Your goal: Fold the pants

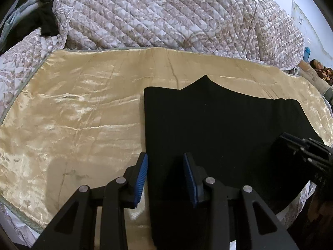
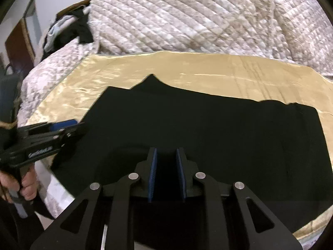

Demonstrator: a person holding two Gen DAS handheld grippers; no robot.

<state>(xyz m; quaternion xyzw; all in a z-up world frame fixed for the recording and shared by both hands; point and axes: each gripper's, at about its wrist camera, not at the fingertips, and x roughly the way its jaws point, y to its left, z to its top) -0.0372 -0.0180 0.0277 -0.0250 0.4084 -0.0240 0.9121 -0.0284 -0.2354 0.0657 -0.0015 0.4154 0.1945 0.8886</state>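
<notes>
Left wrist view: the left gripper [image 1: 165, 177] has its blue-padded jaws parted with nothing between them, poised over the near left edge of the black fabric pants [image 1: 218, 129]. The left pad sits above the shiny gold satin sheet [image 1: 72, 114]; the right pad is over the dark cloth. Ahead of the claw the pants lie flat as a broad, roughly rectangular slab, with a small pointed peak on the far edge. To the right of the claw, the right gripper [image 1: 291, 140] reaches in low over the pants' right side; from here I cannot tell how its jaws stand. Beyond the sheet rises the quilted white-and-brown floral bedspread [image 1: 156, 16], with a heap of dark and pale clothes [image 1: 41, 16] far off to the left.

Right wrist view: the right gripper [image 2: 165, 170] also has its jaws apart, gripping nothing, hovering over the near middle of the pants [image 2: 208, 129]. The cloth spreads ahead and to both sides of the claw. To its left the left gripper [image 2: 68, 125] is at the pants' left edge, held by a bare hand [image 2: 27, 185].

Judging by the tidy, compact outline, the pants appear already doubled at least once. Likely left: one more fold, or smoothing and release.
</notes>
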